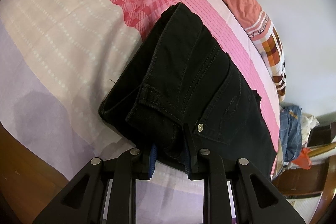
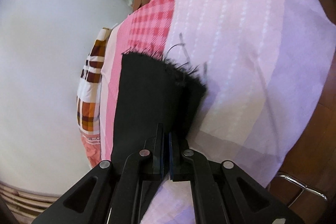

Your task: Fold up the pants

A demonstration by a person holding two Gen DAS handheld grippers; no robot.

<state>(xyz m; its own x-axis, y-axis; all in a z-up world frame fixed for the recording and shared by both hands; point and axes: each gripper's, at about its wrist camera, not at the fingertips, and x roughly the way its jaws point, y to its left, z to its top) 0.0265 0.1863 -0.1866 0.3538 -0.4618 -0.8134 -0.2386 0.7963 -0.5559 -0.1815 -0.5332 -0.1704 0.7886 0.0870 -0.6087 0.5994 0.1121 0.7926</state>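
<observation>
The bed sheet (image 1: 69, 51), banded in pink check, pale pink and lilac, covers the bed. On the sheet lie the black pants (image 1: 195, 81), their waist end and pocket rivet (image 1: 199, 127) facing the left wrist camera. A quilt (image 1: 252, 5) of orange and brown squares is bunched along the sheet's far edge. The left gripper (image 1: 171, 155) pinches the pants' waistband. The right gripper (image 2: 166, 146) is pressed tight on the pants near their frayed hem (image 2: 168, 64), which rests on the sheet.
</observation>
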